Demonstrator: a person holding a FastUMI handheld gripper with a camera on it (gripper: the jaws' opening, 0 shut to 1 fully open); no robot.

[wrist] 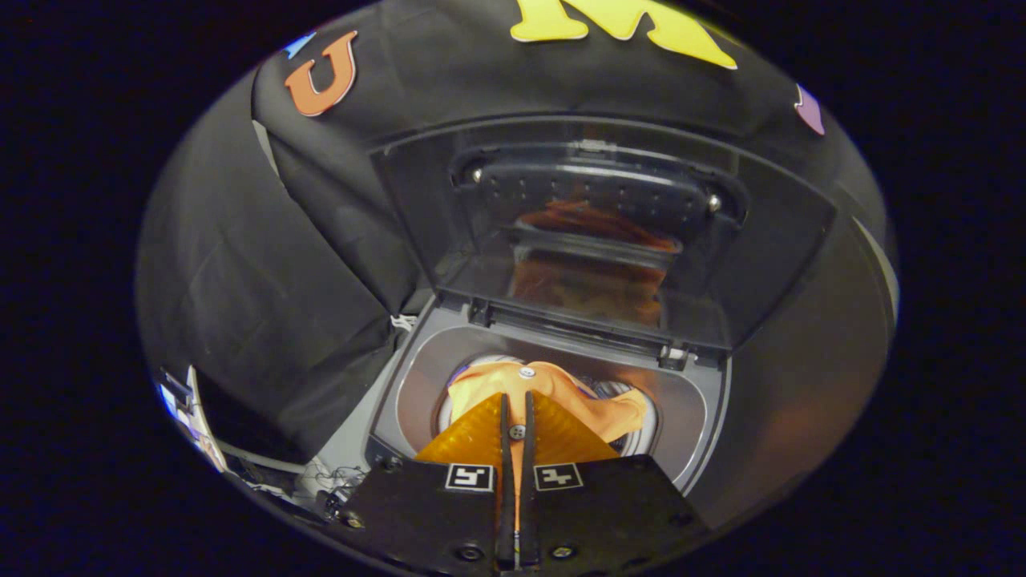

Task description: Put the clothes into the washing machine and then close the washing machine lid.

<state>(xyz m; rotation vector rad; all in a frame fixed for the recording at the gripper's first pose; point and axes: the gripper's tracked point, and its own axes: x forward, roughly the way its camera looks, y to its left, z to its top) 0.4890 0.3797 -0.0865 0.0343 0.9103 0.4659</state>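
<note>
One washing machine (705,417), top-loading, seen from above, with a grey top panel around a round drum opening. One lid (449,224), clear and dark, raised upright at the back edge of the machine on its hinges, showing an orange reflection of the cloth below. One piece of clothes (561,393), orange, with small buttons on it, hanging over the drum opening and partly already inside, the far part bunched toward the right rim of the drum. Probably a shirt, but cannot say for sure. One gripper (517,417), just above the opening, two fingers nearly closed with only a thin gap, a narrow fold of the orange fabric pinched between them. Judging by the folds: soft, light, limp cloth, not fragile, likely to drape and slide, maybe to catch on the drum rim. Best hold seems a bunched fold near the middle, so less cloth trails outside. Clothes not fully dropped yet, lid not yet closed. Lid probably stiff and light, to be pushed down from its upper free edge.
</note>
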